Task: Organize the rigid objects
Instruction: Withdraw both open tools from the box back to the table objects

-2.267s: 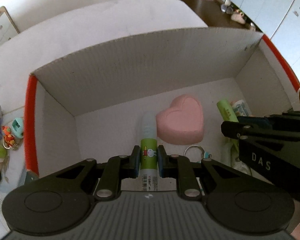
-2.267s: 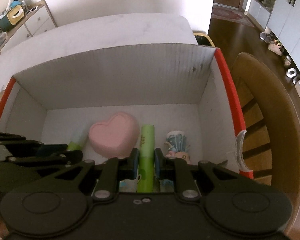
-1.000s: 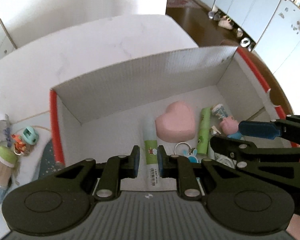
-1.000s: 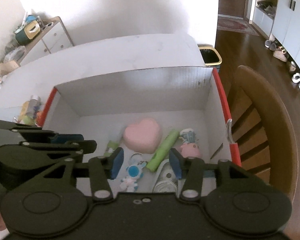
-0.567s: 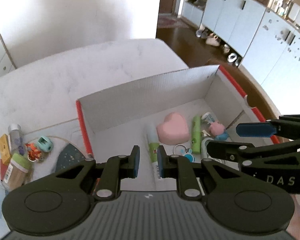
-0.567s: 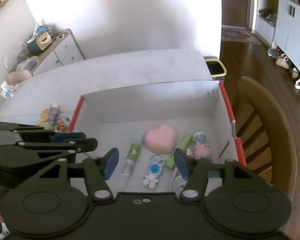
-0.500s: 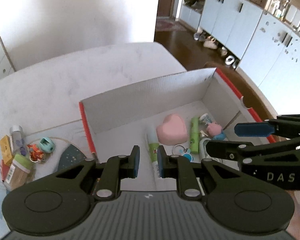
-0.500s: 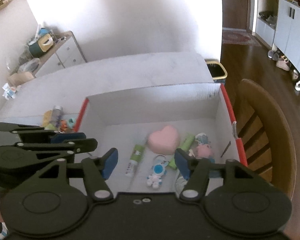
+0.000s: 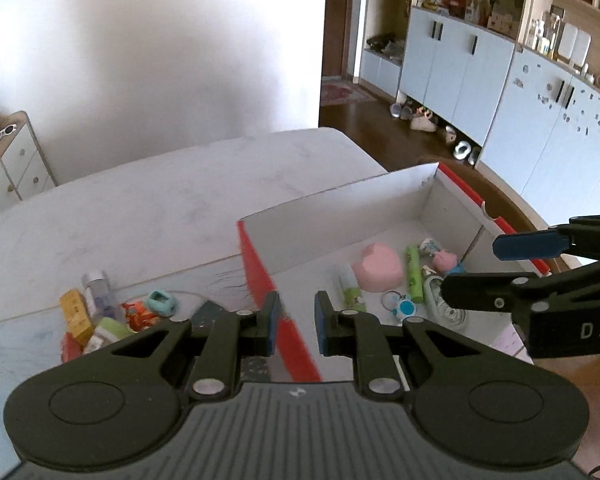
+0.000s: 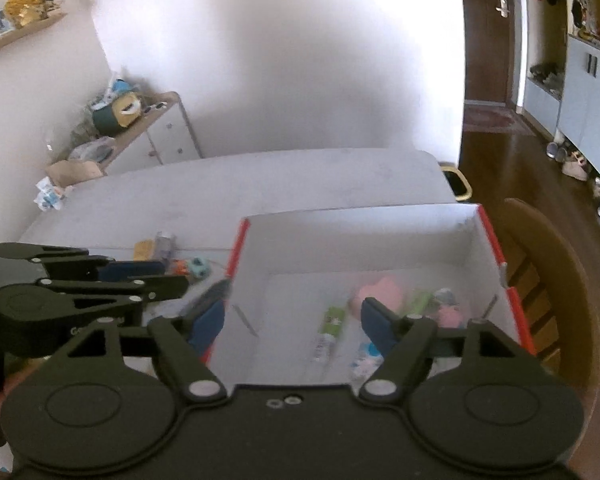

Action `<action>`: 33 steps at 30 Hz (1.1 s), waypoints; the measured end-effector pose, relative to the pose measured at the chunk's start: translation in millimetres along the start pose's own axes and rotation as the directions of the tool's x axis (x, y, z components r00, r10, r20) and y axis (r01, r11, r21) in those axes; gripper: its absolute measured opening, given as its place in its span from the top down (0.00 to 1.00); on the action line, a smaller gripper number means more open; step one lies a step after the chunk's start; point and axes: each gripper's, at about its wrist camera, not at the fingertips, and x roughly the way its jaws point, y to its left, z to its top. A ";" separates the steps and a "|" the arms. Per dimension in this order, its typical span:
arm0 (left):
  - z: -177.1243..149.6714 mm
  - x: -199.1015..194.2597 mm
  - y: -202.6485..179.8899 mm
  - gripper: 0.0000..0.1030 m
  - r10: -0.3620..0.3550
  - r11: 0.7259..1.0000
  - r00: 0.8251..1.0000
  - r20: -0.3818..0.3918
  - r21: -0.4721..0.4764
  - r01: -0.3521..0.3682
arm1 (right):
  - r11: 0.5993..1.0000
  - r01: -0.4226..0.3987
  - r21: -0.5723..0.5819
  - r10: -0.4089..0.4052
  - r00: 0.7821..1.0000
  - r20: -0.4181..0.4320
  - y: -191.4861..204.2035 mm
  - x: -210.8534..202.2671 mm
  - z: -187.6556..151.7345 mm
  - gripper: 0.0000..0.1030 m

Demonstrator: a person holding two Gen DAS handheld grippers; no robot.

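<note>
The desk (image 9: 148, 200) carried a box (image 9: 340, 204); left of the box lay small clutter (image 9: 112, 312).

The only lettering that reads clearly is the white "DA" on the side of the black right gripper (image 9: 476, 266), where it reaches in over the near right corner of the white cardboard box with red edges (image 9: 256, 268); the rest of the word runs off the picture's edge. In the right wrist view the black left gripper (image 10: 172, 274), to the left of that box, bears small pale letters too blurred to make out. The green-and-white tube (image 9: 350, 290) lying in the box has printing that cannot be read.
</note>
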 end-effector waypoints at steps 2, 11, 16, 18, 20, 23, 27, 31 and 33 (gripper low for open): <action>-4.7 -7.6 10.9 0.72 -0.003 1.000 1.000 0.015 -0.005 0.003 | 1.000 -0.006 -0.001 0.006 1.000 0.006 11.5 0.1 -1.8 0.21; -30.1 -28.1 67.9 0.64 -0.036 0.998 0.999 0.023 -0.048 0.037 | 0.999 -0.052 -0.011 0.052 0.999 0.005 66.7 5.2 -13.6 0.11; -44.4 -40.1 101.1 0.32 -0.029 0.997 0.998 0.059 -0.069 0.033 | 0.998 -0.057 -0.013 0.057 0.998 -0.004 94.2 14.2 -17.7 0.08; -48.1 -41.5 113.8 0.32 -0.039 0.996 0.998 0.053 -0.072 0.043 | 0.998 -0.057 -0.010 0.057 0.998 -0.008 104.0 17.6 -19.2 0.06; -52.6 -43.2 127.1 0.32 -0.042 0.996 0.998 0.055 -0.073 0.046 | 0.998 -0.055 0.000 0.055 0.998 -0.015 112.2 21.8 -20.4 0.05; -60.1 -44.9 147.2 0.27 -0.030 0.997 0.997 0.066 -0.064 0.035 | 0.999 -0.047 0.011 0.048 0.999 -0.018 124.4 28.2 -21.3 0.02; -67.1 -42.0 174.4 0.25 -0.031 0.997 0.997 0.067 -0.067 0.035 | 0.999 -0.033 0.027 0.034 0.999 -0.025 139.7 37.2 -23.1 0.01; -74.2 -35.4 201.5 0.25 -0.034 0.996 0.998 0.058 -0.076 0.038 | 0.998 -0.020 0.055 0.022 0.999 -0.036 154.9 52.0 -19.6 0.01; -77.9 -29.7 211.9 0.25 -0.034 0.997 0.998 0.048 -0.073 0.037 | 0.997 -0.013 0.075 0.016 0.999 -0.044 160.1 61.3 -17.1 0.01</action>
